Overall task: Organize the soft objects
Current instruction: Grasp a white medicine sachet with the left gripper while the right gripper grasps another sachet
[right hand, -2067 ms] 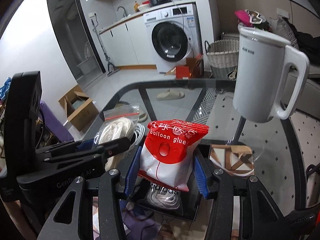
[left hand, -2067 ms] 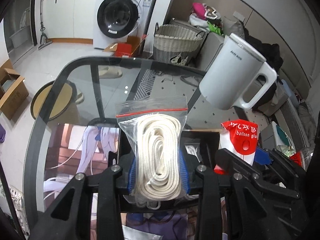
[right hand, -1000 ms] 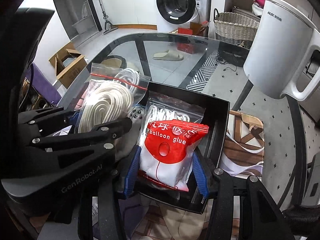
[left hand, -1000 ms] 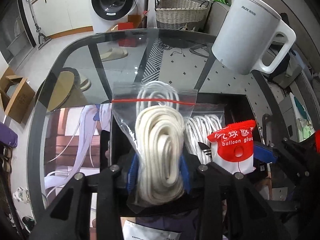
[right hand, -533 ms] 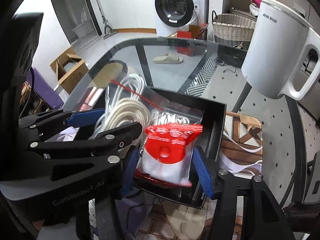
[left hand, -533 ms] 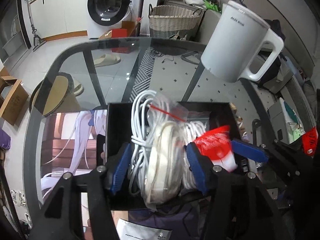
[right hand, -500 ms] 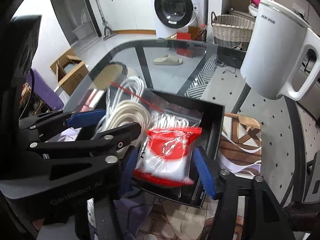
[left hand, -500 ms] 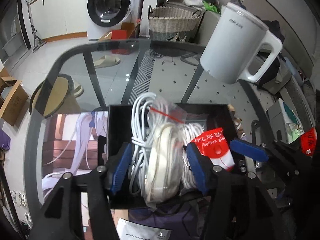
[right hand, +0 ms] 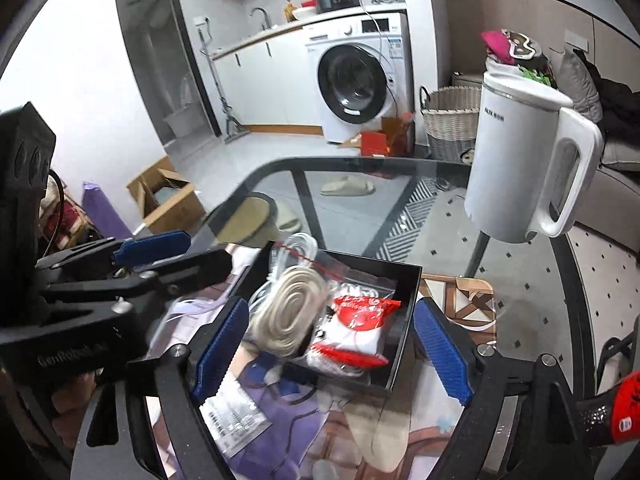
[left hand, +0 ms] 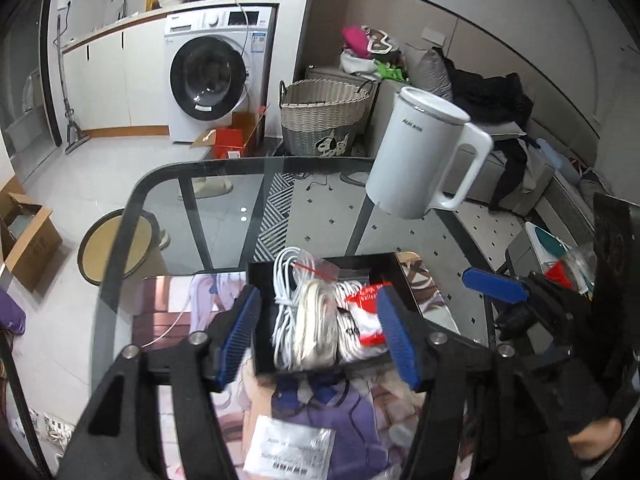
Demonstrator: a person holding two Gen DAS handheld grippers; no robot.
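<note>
Left tool: we have its jaws spread wide and empty, hovering above the near edge of the black box.
Right tool: also spread with nothing between the pads, poised over the same box from the right.
Rope bag: the zip bag of cream cord lies inside the box, leaning on the white cable coil.
Balloon glue packet: it rests in the box just beside the rope bag, touching it.
Step in hand: we judge both items released, so the tools should lift straight up and clear (no sideways drag, or a pad may snag the bag's loose plastic).
Watch: the white kettle stands on the glass tabletop beyond the box; we retreat toward ourselves.
</note>
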